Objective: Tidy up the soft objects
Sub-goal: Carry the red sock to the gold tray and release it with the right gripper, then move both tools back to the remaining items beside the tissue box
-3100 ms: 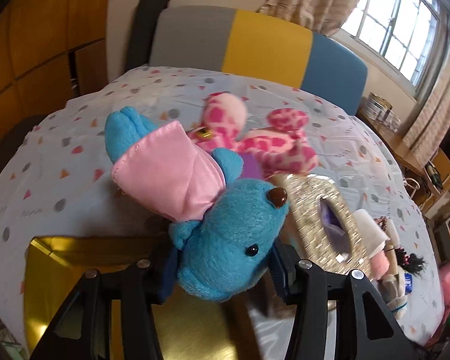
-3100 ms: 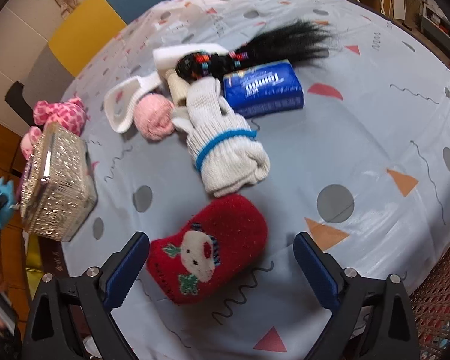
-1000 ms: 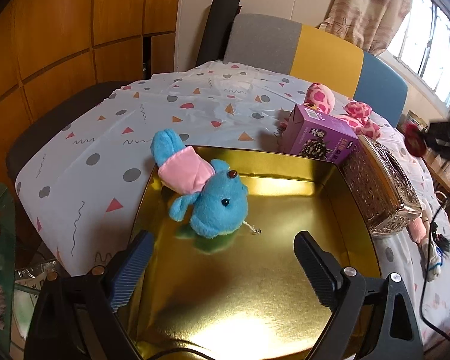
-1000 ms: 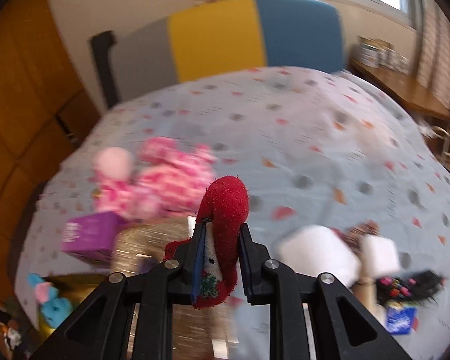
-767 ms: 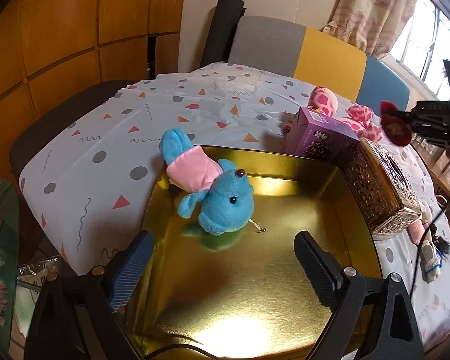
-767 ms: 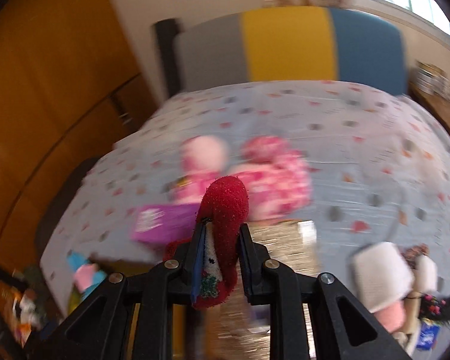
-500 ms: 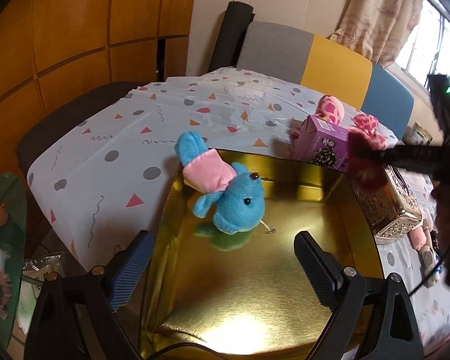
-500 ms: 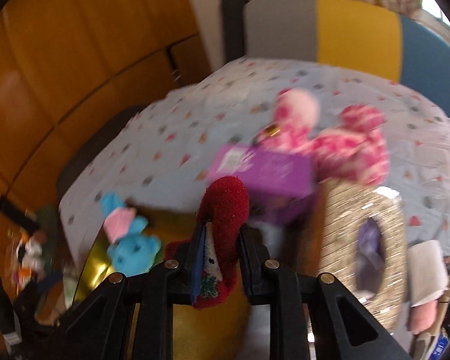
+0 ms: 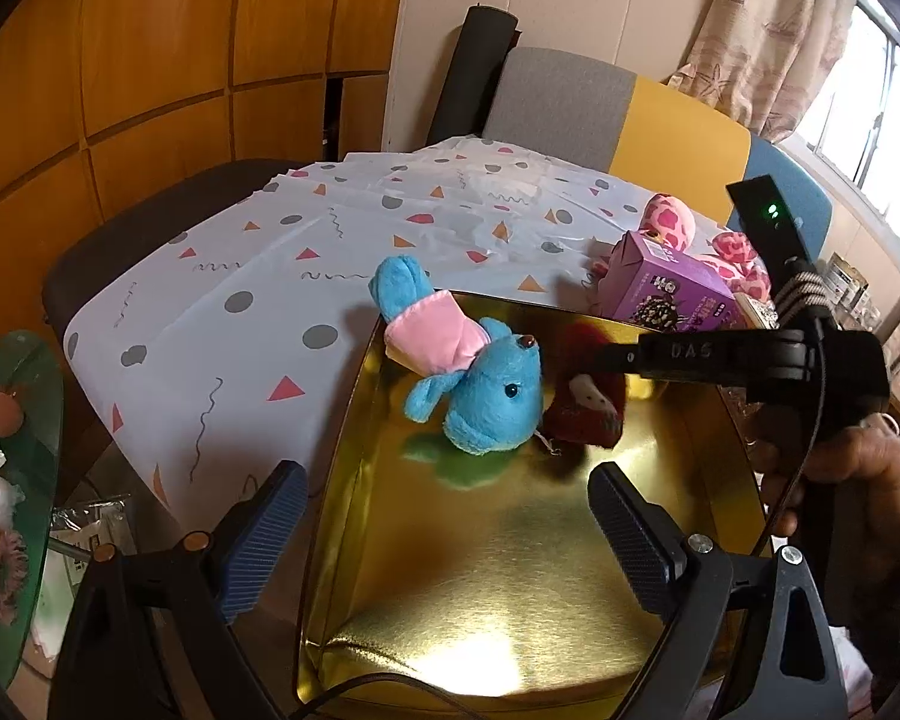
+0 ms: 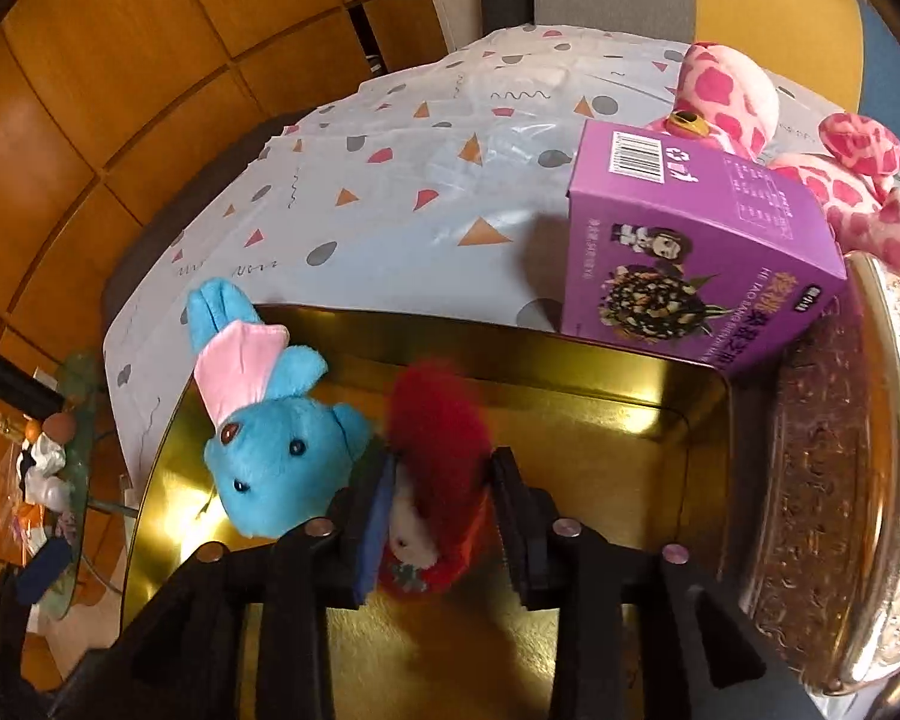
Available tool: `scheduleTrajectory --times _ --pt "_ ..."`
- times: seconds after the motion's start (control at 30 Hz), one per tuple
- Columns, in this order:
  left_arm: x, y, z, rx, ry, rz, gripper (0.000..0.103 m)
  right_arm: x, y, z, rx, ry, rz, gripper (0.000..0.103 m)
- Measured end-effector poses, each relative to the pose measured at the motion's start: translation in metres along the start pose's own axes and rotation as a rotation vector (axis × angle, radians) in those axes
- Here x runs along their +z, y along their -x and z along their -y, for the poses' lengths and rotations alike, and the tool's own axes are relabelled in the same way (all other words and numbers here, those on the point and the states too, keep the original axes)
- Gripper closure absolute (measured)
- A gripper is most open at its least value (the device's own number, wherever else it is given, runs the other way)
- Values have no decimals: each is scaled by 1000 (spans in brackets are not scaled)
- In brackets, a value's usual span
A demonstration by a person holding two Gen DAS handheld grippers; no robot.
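A purple box (image 10: 696,240) stands beside a glittery case (image 10: 840,480).

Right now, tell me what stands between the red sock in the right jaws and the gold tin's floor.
Nothing visible. The red sock hangs between the opening jaws of the right gripper, over bare floor of the gold tin, right beside the blue plush toy, which lies to one side rather than underneath.

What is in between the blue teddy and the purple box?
The fuzzy red sock, in the gold tin, lies between the blue plush bear and the purple cardboard box; the right wrist view shows it.
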State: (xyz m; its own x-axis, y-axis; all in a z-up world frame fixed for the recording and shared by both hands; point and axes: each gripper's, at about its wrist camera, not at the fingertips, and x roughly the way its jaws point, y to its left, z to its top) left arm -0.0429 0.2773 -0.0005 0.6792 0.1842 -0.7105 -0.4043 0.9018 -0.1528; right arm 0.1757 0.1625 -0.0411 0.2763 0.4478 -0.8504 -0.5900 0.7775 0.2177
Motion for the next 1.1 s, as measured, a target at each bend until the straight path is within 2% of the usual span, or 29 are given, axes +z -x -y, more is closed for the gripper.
scheduleTrajectory --times 0.03,0.1,0.3,0.7,1.1 --pt "0 0 0 3 -2 0 8 0 1 0 4 -4 8 58" --pt "0 -1 1 3 -3 0 8 2 5 1 10 -10 15 52" --pt "-1 3 7 9 -22 18 8 -5 28 7 -8 -6 69 52" --pt "-2 11 36 25 -113 36 8 -46 90 12 -183 59 236 50" --pt "-11 13 74 -14 -195 27 8 -87 146 54 -280 -6 350 48"
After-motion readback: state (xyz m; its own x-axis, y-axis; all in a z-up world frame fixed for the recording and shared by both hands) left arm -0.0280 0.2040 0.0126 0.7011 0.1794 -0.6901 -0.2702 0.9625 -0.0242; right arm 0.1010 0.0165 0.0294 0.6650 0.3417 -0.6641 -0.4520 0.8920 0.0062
